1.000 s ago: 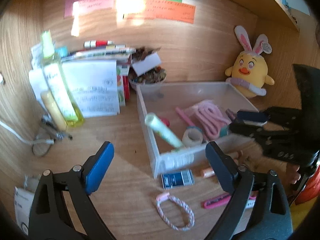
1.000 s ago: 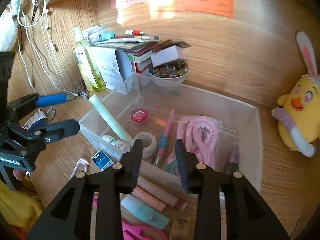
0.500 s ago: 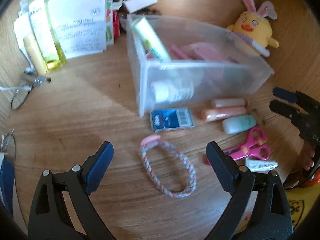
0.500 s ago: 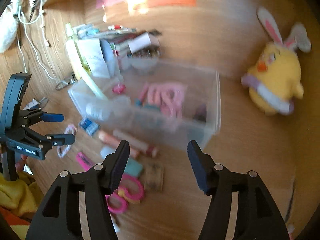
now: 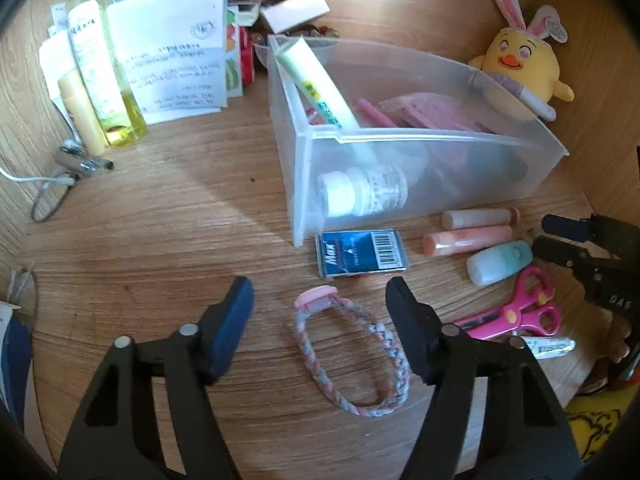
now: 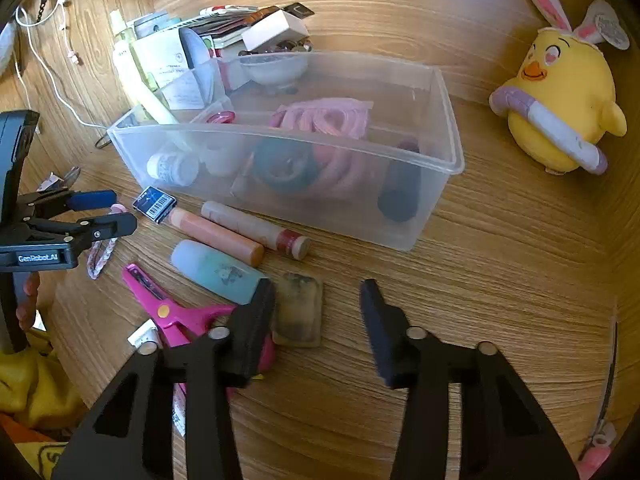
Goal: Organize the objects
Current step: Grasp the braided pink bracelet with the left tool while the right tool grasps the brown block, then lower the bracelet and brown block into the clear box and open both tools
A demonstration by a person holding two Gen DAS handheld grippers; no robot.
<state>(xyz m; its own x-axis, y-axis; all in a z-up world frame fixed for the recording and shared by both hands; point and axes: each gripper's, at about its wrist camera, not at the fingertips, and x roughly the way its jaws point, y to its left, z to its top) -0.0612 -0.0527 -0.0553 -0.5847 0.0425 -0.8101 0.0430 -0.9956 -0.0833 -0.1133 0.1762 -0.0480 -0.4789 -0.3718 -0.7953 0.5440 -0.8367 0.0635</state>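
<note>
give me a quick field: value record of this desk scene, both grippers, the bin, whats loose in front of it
left gripper: jaws just closing in, astride the braided bracelet, not pressing it
right gripper: jaws just narrowed, open over a brown pad, not gripping it
bin: clear plastic, holds pink cord, tube, small bottle
loose in front: blue staple box, two orange tubes, teal bottle, pink scissors
background: yellow chick plush, right of the bin

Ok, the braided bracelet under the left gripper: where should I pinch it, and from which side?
Pinch the braided bracelet from above, across one side strand, or close across the narrow oval. It lies flat on the desk, so there is no edge to get under. The left gripper hangs open over its pink clasp, jaws just narrowed, not yet touching.
</note>
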